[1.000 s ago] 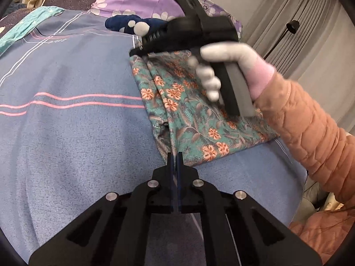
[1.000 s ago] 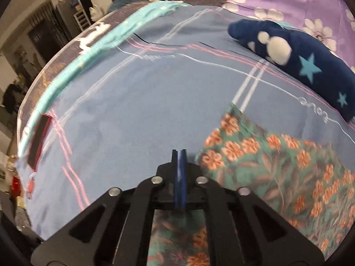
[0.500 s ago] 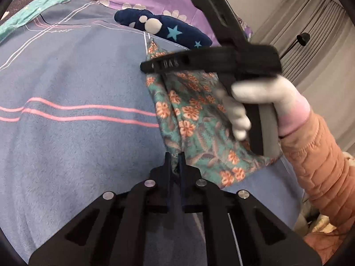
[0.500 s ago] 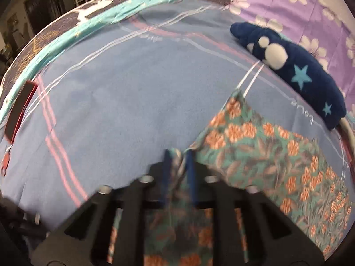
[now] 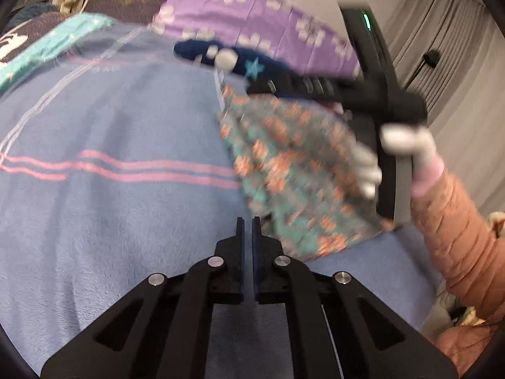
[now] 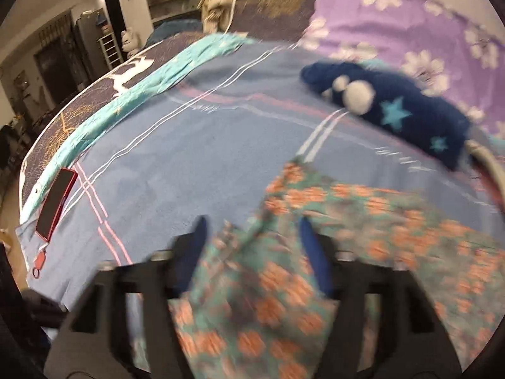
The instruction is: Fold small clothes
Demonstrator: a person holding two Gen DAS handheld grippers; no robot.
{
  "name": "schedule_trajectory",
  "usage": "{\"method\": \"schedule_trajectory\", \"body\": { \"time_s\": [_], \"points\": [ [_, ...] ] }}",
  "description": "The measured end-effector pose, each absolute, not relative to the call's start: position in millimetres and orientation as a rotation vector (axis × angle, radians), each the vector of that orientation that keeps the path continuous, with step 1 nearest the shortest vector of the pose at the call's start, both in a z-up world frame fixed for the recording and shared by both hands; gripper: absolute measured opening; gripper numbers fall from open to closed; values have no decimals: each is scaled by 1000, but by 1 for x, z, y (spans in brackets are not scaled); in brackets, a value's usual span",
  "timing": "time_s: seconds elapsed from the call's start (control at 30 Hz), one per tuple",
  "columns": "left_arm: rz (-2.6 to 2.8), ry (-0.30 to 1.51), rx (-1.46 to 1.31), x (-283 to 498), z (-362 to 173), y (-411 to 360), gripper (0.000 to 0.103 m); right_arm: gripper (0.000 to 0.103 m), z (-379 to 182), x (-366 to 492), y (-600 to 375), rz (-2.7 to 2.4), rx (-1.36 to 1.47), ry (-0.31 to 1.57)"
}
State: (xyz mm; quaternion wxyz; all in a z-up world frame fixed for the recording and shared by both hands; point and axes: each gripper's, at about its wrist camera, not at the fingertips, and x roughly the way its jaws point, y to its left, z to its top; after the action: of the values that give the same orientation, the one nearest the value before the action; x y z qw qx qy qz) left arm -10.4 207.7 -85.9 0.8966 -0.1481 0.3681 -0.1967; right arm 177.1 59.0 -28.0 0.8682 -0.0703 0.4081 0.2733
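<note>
We see one blurred floral garment (image 6: 284, 284) between the opening right gripper (image 6: 252, 230); our left gripper (image 5: 248, 224) is pinched together, empty.

One floral garment (image 6: 363, 221), one navy plush toy (image 6: 394, 107), one phone (image 6: 55, 200), two grippers (image 5: 247, 225) (image 6: 252, 237)

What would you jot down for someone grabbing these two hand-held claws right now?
Left gripper: shut, empty, by the near corner of the floral garment.
Right gripper: jaws opening, a fold of the garment loose between them.
Garment lies on the blue blanket, doubled over; navy star-print piece lies unfolded behind it.
Left: finish folding the floral garment, then fold the navy piece.
</note>
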Motion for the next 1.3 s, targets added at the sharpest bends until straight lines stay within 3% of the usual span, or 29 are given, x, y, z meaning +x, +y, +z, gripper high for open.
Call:
{"method": "schedule_trajectory", "body": {
  "time_s": [0.07, 0.13, 0.17, 0.23, 0.3, 0.4, 0.57, 0.8, 0.9, 1.07, 1.13, 1.3],
  "points": [
    [-461, 710, -320, -13, -72, 203, 3, 67, -28, 167, 44, 581, -123, 869],
    [-501, 689, -290, -11, -67, 190, 5, 37, -34, 161, 32, 571, -79, 904],
    [-504, 703, -255, -7, -68, 180, 6, 16, -41, 158, 24, 556, -47, 932],
    [-483, 777, -201, 5, -83, 166, 15, 7, -55, 154, 13, 552, 0, 974],
    [-433, 896, -181, 19, -111, 158, 15, 7, -80, 153, 9, 533, 13, 1037],
    [-445, 890, -220, 20, -107, 165, 16, 6, -85, 143, 7, 545, 5, 963],
    [-425, 878, -165, 17, -100, 160, 18, 9, -78, 140, 4, 561, 13, 996],
    [-448, 777, -146, 13, -67, 149, 19, 9, -35, 107, -67, 468, 85, 845],
    [-459, 755, -145, 20, -59, 139, 23, 15, -28, 97, -112, 381, 123, 821],
    [-412, 845, -133, 41, -83, 126, 43, 20, -66, 91, -180, 190, 205, 945],
    [-391, 873, -122, 45, -99, 124, 45, 19, -92, 87, -199, 177, 265, 954],
    [-382, 859, -76, 42, -96, 117, 50, 19, -95, 80, -202, 198, 283, 916]
  ]
}}
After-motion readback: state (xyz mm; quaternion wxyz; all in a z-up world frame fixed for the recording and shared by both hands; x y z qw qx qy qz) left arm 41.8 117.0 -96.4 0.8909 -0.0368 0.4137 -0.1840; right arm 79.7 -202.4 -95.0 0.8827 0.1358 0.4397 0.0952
